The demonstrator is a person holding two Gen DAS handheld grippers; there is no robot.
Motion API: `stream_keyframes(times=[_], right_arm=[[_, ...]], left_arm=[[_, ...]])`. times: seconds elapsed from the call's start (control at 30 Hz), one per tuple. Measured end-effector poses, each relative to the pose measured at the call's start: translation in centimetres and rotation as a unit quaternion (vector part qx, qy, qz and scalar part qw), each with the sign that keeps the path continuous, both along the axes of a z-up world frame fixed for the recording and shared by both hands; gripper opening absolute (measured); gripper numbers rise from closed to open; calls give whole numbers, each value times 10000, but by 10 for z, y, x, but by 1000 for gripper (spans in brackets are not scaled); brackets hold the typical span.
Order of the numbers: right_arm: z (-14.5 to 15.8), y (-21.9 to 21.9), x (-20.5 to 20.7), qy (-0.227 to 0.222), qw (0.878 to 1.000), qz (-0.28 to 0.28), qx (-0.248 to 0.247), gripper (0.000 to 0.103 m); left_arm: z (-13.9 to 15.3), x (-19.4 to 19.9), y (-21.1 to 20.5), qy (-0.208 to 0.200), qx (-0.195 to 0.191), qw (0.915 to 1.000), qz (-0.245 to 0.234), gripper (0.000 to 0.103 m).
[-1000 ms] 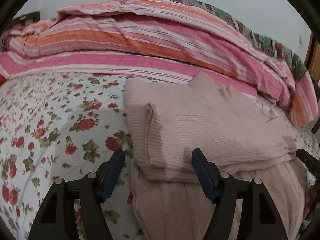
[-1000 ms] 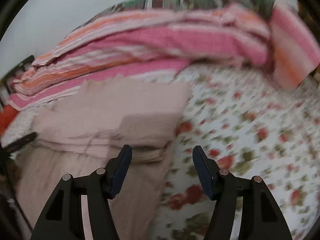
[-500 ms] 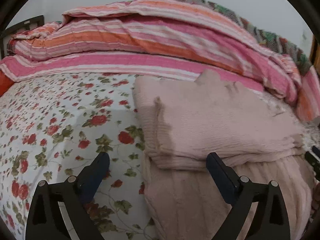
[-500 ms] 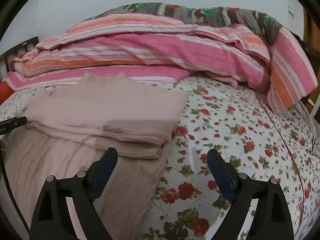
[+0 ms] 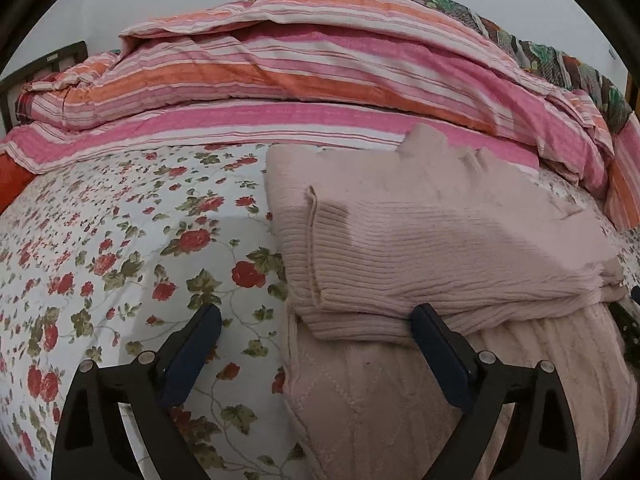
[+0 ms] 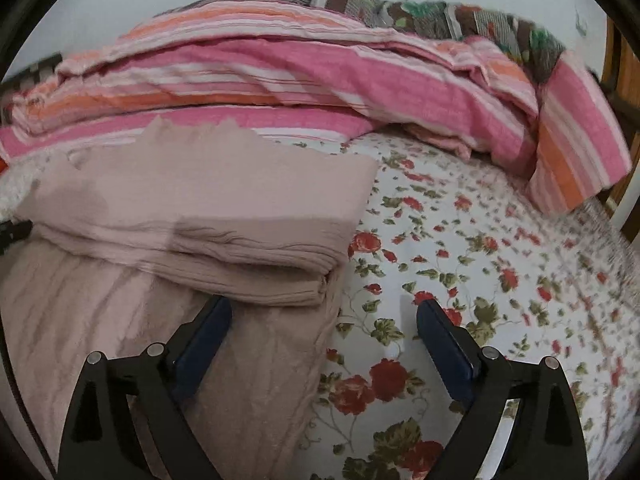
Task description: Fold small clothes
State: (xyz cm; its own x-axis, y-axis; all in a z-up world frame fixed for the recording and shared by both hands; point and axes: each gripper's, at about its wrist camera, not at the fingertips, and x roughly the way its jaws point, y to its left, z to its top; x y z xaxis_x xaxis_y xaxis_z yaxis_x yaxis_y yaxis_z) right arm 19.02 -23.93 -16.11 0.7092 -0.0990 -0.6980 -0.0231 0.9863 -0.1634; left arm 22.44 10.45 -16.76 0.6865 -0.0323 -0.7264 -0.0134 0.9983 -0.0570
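Sweater (image 5: pixel 440 248): pale pink ribbed knit, ahead of the tongs. Bedsheet (image 5: pixel 120 248): white, red roses, green leaves. Quilt (image 5: pixel 320 68) beyond: pink, orange, white stripes. Tong pads (image 6: pixel 444 340): dark blue.

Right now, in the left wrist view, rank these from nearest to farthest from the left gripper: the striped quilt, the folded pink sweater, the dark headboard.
From the left gripper, jaws open:
1. Folded pink sweater, just ahead, toward the right finger.
2. Striped quilt, piled across the bed behind the sweater.
3. Dark headboard, far left, behind the quilt's end.
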Motion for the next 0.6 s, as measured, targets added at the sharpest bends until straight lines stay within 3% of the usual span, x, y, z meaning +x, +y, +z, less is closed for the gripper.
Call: stream_keyframes(times=[0.1,0.37,0.6], right_arm=[[-1,4,-1,-50,9998,2,-188,92],[1,0,-5,-55,10000,-44,-42,92],[8,19,-25,-365,9971,66,-668,87]], left_arm=[[-1,0,2,35,-82,10000,-16,96],[0,-5,0,22,-29,9999,-99,94],[1,-18,-5,50,1,9994,-349,89]])
